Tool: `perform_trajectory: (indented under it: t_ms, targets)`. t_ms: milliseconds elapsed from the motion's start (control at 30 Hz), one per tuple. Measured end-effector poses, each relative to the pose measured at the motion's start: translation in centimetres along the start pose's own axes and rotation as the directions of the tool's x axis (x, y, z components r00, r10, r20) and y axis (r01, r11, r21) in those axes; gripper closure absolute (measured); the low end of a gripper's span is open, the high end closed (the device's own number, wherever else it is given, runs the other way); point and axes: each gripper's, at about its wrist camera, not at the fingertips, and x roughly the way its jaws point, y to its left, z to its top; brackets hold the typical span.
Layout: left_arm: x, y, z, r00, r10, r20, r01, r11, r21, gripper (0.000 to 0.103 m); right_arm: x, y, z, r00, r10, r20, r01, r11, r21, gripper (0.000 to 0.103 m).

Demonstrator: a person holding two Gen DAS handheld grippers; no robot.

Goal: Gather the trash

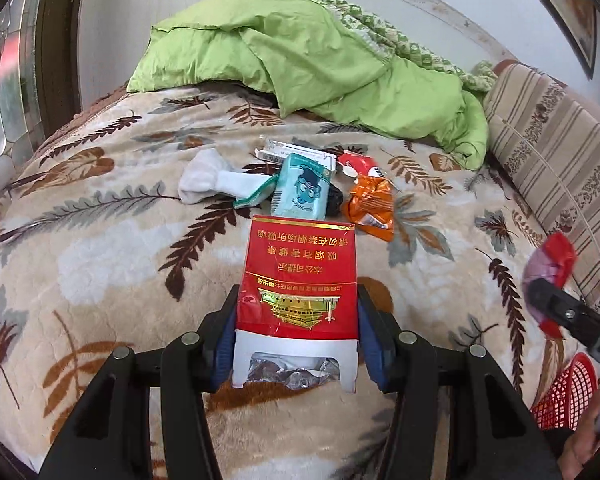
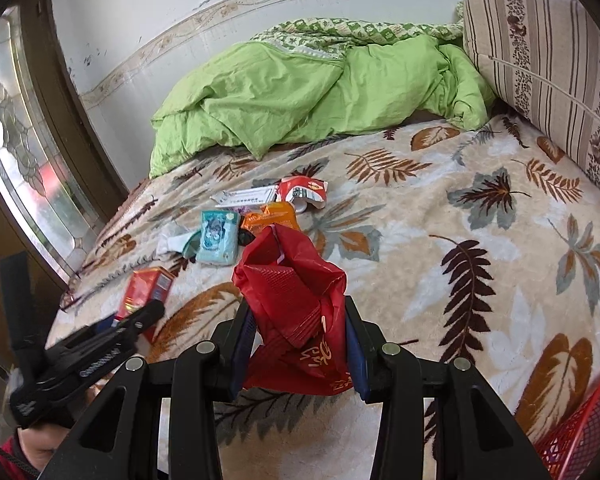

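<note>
While both hands are already loaded, the remaining litter lies in one loose heap on the bed [image 1: 100,240], probably because it was dropped there together, and it sits at about twelve o'clock from the left tongs [image 1: 296,336]. At the heap's left edge is a white sock [image 1: 208,184], likely laundry, not rubbish; just right of it a pale blue tissue pack [image 1: 302,190] leans over a white carton [image 1: 292,150], then comes an orange wrapper [image 1: 370,206] with a red and white wrapper [image 1: 358,166] behind it. The left tongs are closed about halfway, pads pressing both sides of a red cigarette pack [image 1: 298,280], held lengthwise with its torn foil end toward the camera, a grip that keeps the box from folding. Further right, the right tongs [image 2: 298,344] are clenched to a similar width on a crumpled red bag [image 2: 296,300], which stands up above the pads and hides part of the heap. At four o'clock from them a red mesh basket [image 2: 580,428] shows at the frame edge; I judge it the bin for everything held.
</note>
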Motion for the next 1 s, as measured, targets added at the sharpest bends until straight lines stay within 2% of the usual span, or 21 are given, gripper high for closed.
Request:
perform_trajectory:
  t_ms: [267,533,800,1000]
  targets:
    - [-0.2,-0.2,-0.2,0.999,-0.043,-0.003,0.043,0.999,0.026,0.051,1.0,0.1,-0.2,1.000,0.000,-0.004,0.000,1.000,-0.021,0.060]
    - [-0.5,-0.1,-0.3,0.997,-0.082,-0.010,0.082,0.996,0.037,0.051,0.5,-1.7,0.1,0.999,0.036,0.035,-0.038,0.998,0.047,0.059]
    - [-0.2,-2.1,-0.3,0.993,-0.114,-0.012,0.114,0.993,0.040,0.051,-0.1,-2.6,0.2,0.997,0.057,0.048,-0.060,0.995,0.075,0.060]
    - [0.4,-3.3,-0.6,0.994,-0.110,-0.023,0.111,0.992,0.063,0.051,-0.2,-2.5,0.2,0.997,0.063,0.046,-0.066,0.995,0.073,0.059]
